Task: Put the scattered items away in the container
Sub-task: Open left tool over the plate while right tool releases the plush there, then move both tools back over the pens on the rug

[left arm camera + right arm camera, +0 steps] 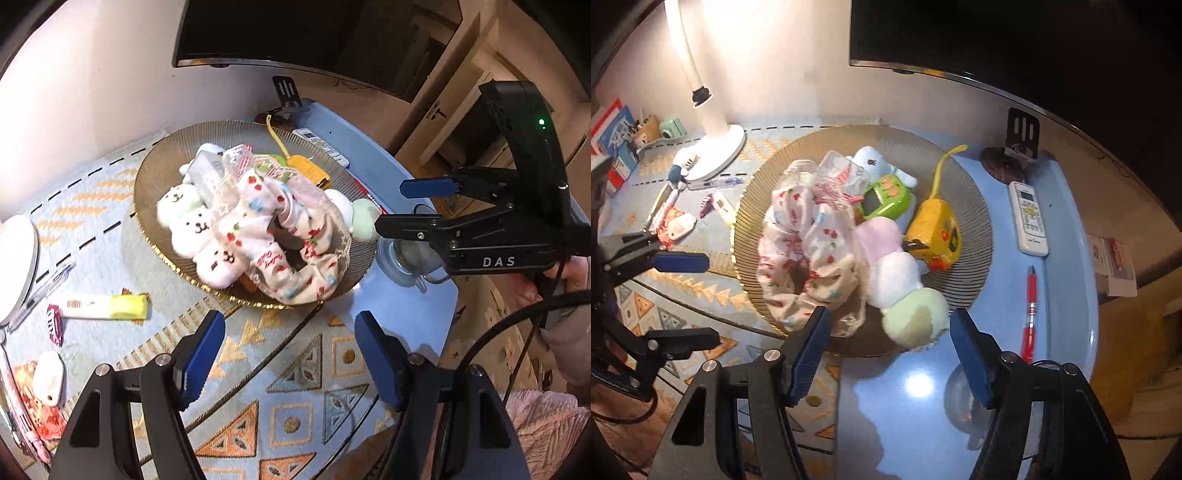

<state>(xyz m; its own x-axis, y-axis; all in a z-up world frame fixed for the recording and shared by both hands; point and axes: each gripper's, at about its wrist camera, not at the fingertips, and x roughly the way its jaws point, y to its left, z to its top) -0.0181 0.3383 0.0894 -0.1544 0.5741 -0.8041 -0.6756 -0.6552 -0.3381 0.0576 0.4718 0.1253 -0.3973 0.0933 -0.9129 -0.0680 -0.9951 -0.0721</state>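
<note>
Cream cherry-print scrunchie (809, 258), yellow toy (936, 229), gold-rimmed ribbed plate (975, 236).

My left gripper (288, 360) is level, its two blue fingers (199, 360) spread wide apart with nothing between them. My right gripper (890, 354) is likewise spread wide and empty. My right hand (565, 280) wraps its black handle.

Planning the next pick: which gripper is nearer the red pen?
Right. The right gripper hovers open just beside the red pen; the left gripper is across the plate, far from it.
</note>
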